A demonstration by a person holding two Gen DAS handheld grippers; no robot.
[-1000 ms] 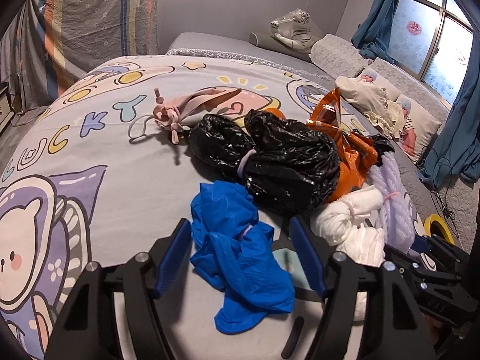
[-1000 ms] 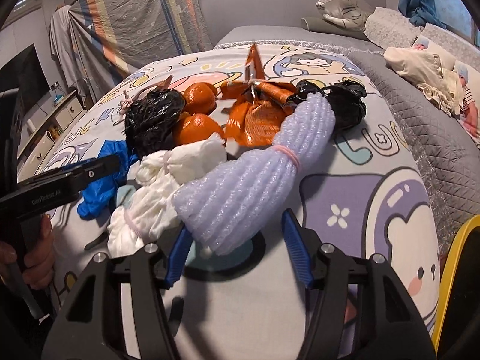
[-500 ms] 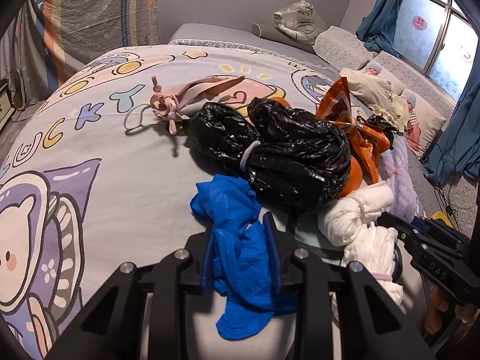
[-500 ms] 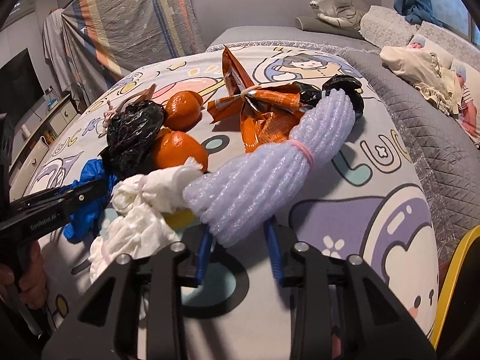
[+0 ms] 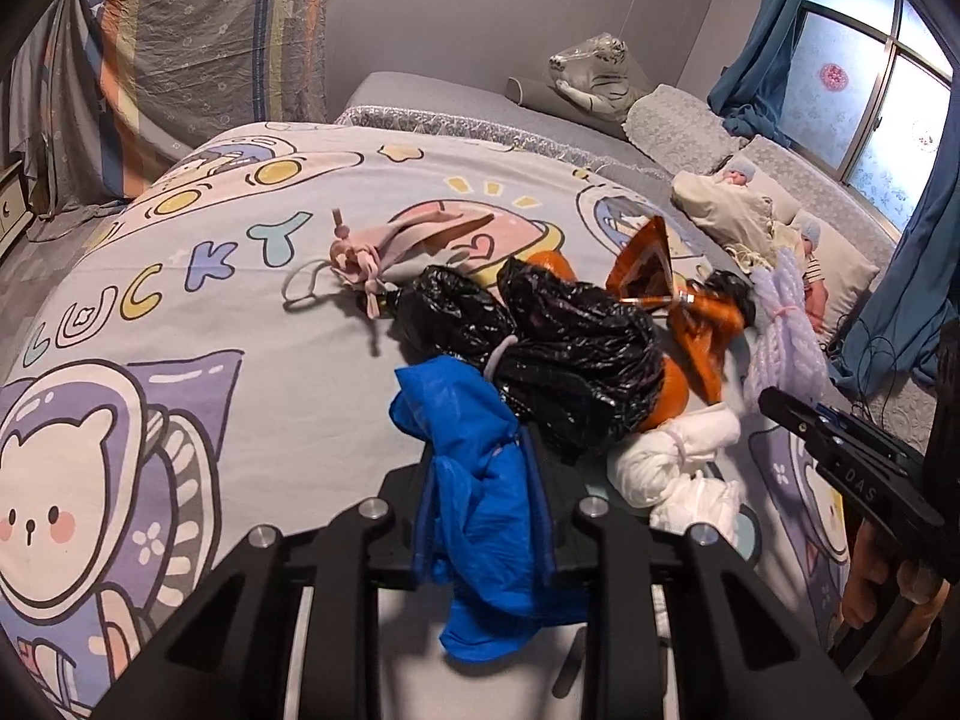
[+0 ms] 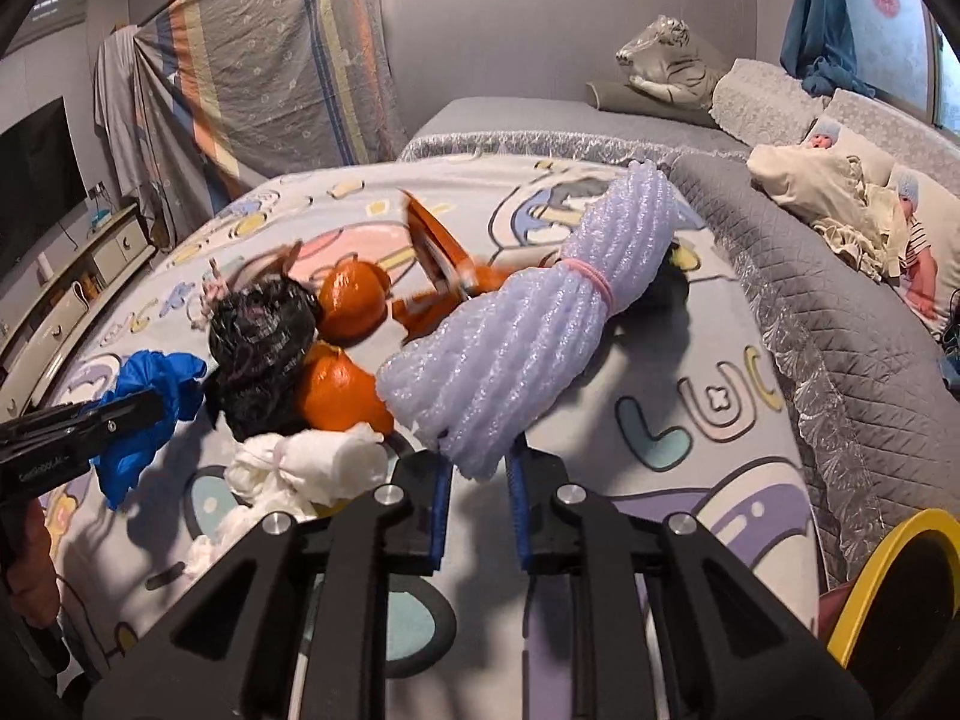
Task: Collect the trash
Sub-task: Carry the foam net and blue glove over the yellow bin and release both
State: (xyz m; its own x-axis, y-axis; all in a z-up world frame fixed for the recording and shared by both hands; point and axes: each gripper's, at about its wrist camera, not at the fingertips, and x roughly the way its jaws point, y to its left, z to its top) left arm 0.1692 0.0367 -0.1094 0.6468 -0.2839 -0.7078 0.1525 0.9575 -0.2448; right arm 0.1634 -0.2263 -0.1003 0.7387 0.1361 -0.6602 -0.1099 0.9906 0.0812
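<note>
A heap of trash lies on the cartoon-print bedspread [image 5: 180, 276]. My left gripper [image 5: 480, 468] is closing its jaws, and its pads press on a crumpled blue plastic bag [image 5: 480, 516] that hangs from them. Behind it lie a black bag [image 5: 570, 354], orange bags [image 6: 351, 300], orange foil [image 5: 648, 264], a white wad [image 5: 672, 462] and a pink tied scrap [image 5: 414, 234]. My right gripper [image 6: 480, 468] is shut on the near end of a lilac foam bundle [image 6: 540, 324], which tilts up off the bed. Each gripper also shows in the other's view, the right gripper [image 5: 774, 405] and the left gripper [image 6: 120, 414].
A yellow-rimmed bin [image 6: 888, 576] stands at the bed's near right corner. Pillows [image 5: 840, 252] and a plush tiger [image 5: 594, 78] line the far right side. A TV [image 6: 36, 180] and a low cabinet [image 6: 90, 264] stand off the bed's left.
Both grippers went from open to closed, the left on the blue bag and the right on the foam bundle. Both items have since risen off the bedspread.
</note>
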